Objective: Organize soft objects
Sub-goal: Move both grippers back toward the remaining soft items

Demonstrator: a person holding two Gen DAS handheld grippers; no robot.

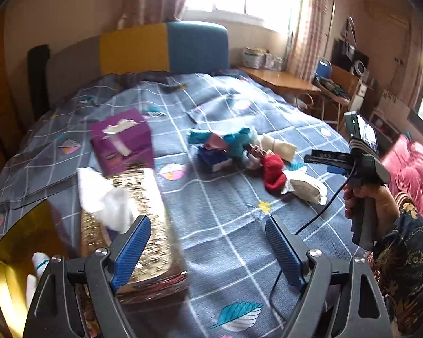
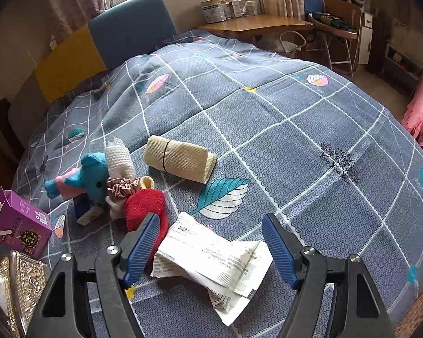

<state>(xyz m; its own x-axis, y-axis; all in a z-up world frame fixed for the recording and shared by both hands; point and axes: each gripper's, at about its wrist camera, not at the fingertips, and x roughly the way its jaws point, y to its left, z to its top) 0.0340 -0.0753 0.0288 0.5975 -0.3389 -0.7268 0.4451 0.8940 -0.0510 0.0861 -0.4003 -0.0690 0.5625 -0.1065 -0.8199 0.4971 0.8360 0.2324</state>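
Observation:
A pile of soft things lies on the grey checked bedspread (image 2: 296, 129): a blue plush toy (image 2: 91, 177), a white knitted piece (image 2: 119, 159), a satin scrunchie (image 2: 124, 187), a red fuzzy cloth (image 2: 145, 205), a beige rolled bandage (image 2: 180, 159) and a white printed packet (image 2: 211, 256). My right gripper (image 2: 210, 224) is open, hovering over the packet, which lies between its fingers without touching the pads. The left gripper (image 1: 208, 242) is open and empty above the bedspread, beside a gold tissue box (image 1: 146, 225). In the left wrist view the pile (image 1: 239, 152) lies further away, with the right gripper (image 1: 313, 160) at its right side.
A purple carton (image 1: 121, 140) stands behind the gold tissue box, which has white tissue (image 1: 104, 197) sticking out. A yellow box (image 1: 11, 253) holding something white sits at lower left. A hand (image 1: 361, 200) holds the right gripper, its cable trailing over the bed. A wooden desk (image 2: 253, 22) stands beyond the bed.

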